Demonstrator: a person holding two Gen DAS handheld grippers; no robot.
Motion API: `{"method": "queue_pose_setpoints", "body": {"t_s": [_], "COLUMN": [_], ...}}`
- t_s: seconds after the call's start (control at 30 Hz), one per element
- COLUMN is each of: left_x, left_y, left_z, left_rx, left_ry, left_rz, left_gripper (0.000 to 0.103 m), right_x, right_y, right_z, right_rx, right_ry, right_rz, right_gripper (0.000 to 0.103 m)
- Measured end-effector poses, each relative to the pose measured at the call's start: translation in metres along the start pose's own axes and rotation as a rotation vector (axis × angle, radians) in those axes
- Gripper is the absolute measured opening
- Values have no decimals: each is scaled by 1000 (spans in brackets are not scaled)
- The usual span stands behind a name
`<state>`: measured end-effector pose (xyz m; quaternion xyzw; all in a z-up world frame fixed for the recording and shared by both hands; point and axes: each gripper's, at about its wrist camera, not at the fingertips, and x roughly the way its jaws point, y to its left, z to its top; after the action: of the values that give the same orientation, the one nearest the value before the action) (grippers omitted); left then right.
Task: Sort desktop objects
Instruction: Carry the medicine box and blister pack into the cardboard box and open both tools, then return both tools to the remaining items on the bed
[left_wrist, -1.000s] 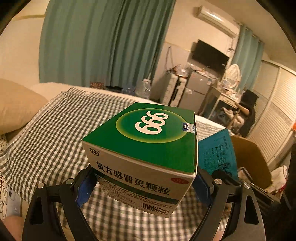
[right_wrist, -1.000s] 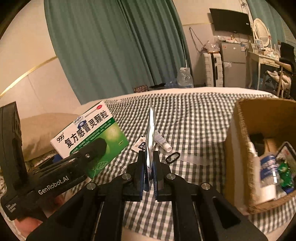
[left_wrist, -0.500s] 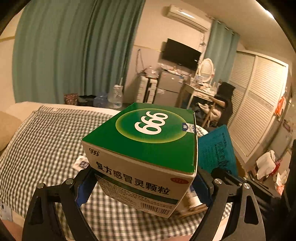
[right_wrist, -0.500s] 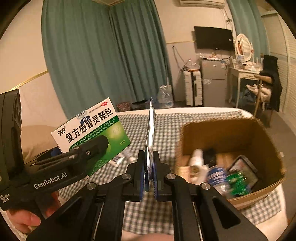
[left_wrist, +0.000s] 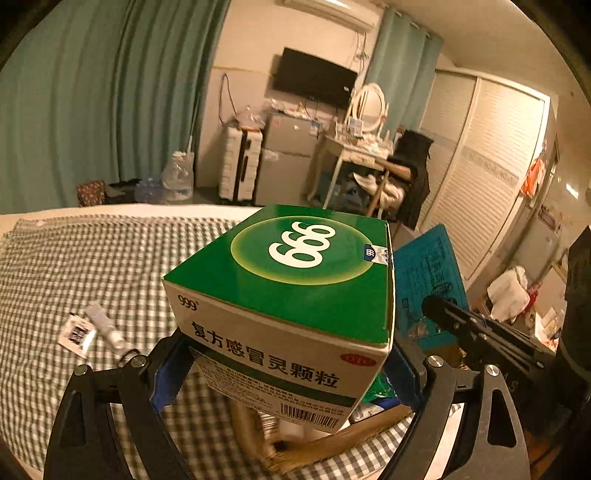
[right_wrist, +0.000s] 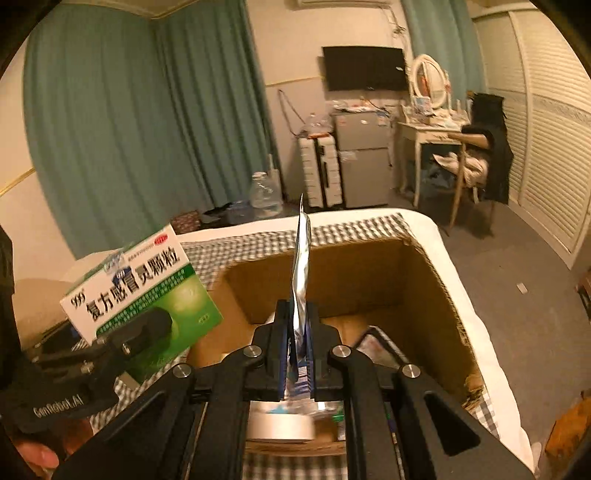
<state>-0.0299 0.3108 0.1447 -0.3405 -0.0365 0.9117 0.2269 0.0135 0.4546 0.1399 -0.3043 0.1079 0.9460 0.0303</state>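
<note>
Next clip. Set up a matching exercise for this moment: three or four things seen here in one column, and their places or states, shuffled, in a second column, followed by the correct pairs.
Things:
1. green medicine box
2. foil packet
3. cardboard box
4. small white tube

States:
A. lying on the checked cloth
B. open-topped, items inside
C. clamped between the left gripper fingers
D. pinched edge-on in the right gripper

Pairs: 1-C, 2-D, 3-B, 4-A

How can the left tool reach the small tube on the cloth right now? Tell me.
Probably not as things stand: the left tool is shut on the green box, so it would need to drop that before taking the tube, which lies uncovered.
</note>
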Motion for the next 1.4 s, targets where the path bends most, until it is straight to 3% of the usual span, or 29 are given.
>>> {"method": "queue_pose_setpoints", "body": {"t_s": [0.3, 0.37, 0.4, 0.47, 0.67, 0.87, 1.13, 1.4], "left_x": [52, 56, 57, 57, 26, -12, -63, -102], "left_y": [-12, -12, -13, -11, 1, 31, 94, 169], "left_z": [-16, -17, -17, -17, -12, -8, -21, -41], "left_rx": [39, 46, 49, 53, 55, 17, -61, -162], "left_ry": [88, 106, 121, 139, 95, 39, -7, -37], "left_rz": [-23, -32, -39, -28, -30, 9, 105, 179], "left_gripper": [93, 95, 97, 100, 100, 103, 103, 103], "right_x": [27, 28, 28, 24, 10, -11, -31, -31], "right_y": [-37, -41, -42, -41, -26, 5, 77, 150], "right_z": [-12, -15, -15, -15, -12, -9, -12, -24], "right_rx": [62, 81, 90, 99, 82, 53, -39, -132], "right_ry": [54, 57, 58, 47, 31, 6, -2, 12], "right_rz": [-22, -31, -39, -37, -42, -14, 57, 132], "right_gripper": [10, 30, 34, 35, 35, 35, 36, 44]}}
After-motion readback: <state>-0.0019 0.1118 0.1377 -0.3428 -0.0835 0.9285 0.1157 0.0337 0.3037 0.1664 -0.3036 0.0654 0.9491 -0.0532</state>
